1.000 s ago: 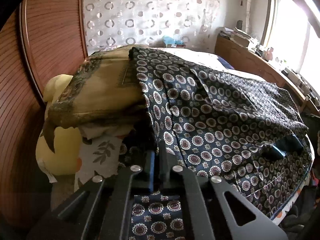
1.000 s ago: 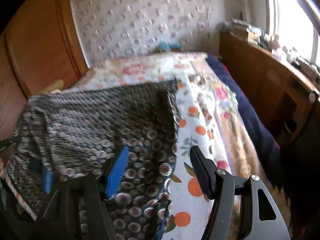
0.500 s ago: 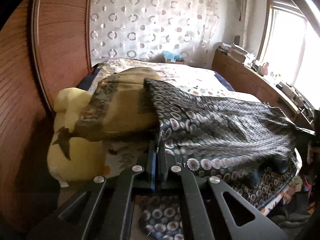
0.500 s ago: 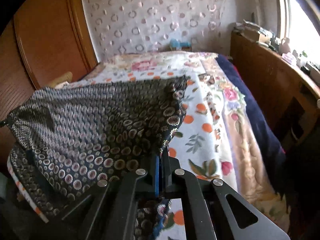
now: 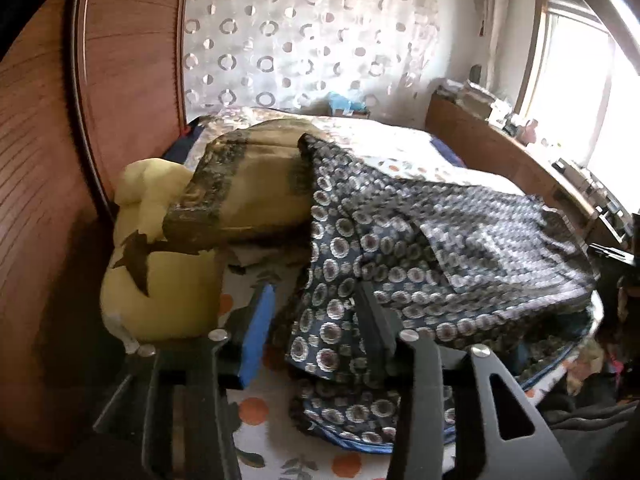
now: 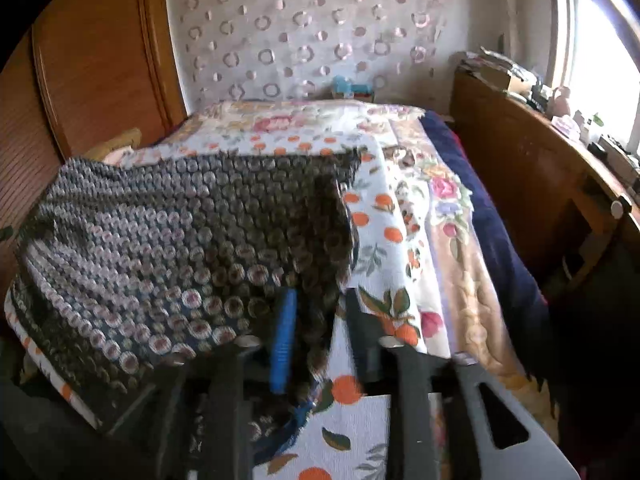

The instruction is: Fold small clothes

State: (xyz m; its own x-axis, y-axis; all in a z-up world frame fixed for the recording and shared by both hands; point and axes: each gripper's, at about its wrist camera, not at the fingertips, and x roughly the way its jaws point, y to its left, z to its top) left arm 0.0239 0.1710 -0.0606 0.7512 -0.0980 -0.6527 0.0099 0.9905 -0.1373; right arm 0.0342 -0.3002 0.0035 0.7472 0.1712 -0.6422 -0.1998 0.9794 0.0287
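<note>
A dark navy garment with a round medallion print (image 5: 420, 256) lies spread on the bed, folded over itself; it also shows in the right wrist view (image 6: 180, 240). My left gripper (image 5: 316, 312) is open, its jaws apart around the garment's near left edge, cloth draped between them. My right gripper (image 6: 320, 312) is open at the garment's near right corner, a fold of cloth hanging loose between the jaws.
The bed has a white sheet with orange prints (image 6: 384, 216). A tan pillow (image 5: 256, 184) and a yellow plush toy (image 5: 160, 280) lie at the left by the wooden headboard (image 5: 40, 160). A wooden cabinet (image 6: 540, 184) with clutter runs along the right under the window.
Both grippers, shut on the garment half a second ago, have opened and let it go. The lifted cloth has settled onto the bed, folded over.
</note>
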